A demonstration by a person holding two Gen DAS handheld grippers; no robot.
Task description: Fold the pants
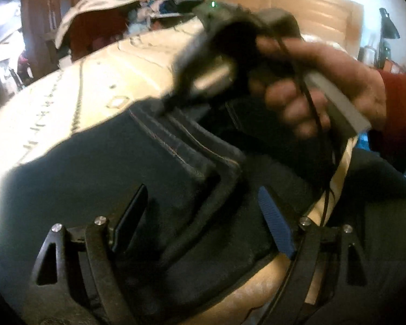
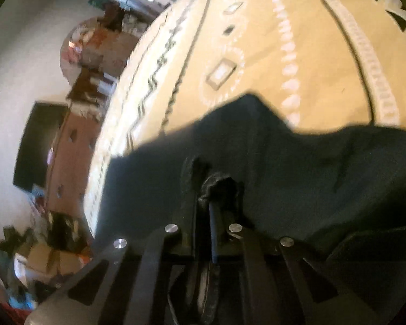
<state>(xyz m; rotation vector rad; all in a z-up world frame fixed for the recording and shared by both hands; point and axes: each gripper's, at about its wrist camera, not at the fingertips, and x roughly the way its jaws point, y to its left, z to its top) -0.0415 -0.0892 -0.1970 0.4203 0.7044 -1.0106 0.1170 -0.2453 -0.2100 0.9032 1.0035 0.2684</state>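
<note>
Dark blue-grey pants (image 1: 100,173) lie on a cream patterned bedspread (image 1: 75,92). In the left wrist view my left gripper (image 1: 203,216) is open just above the pants, its fingers either side of a stitched hem edge (image 1: 203,157). The right gripper (image 1: 176,92), held in a hand, is blurred above the cloth. In the right wrist view my right gripper (image 2: 216,187) is shut on a bunched fold of the pants (image 2: 297,168) and holds it up over the bedspread (image 2: 257,40).
A pile of clothes (image 1: 154,2) sits at the far end of the bed by a wooden headboard (image 1: 311,8). A lamp (image 1: 387,29) stands at the right. A brown dresser (image 2: 70,146) and floor clutter (image 2: 40,254) lie left of the bed.
</note>
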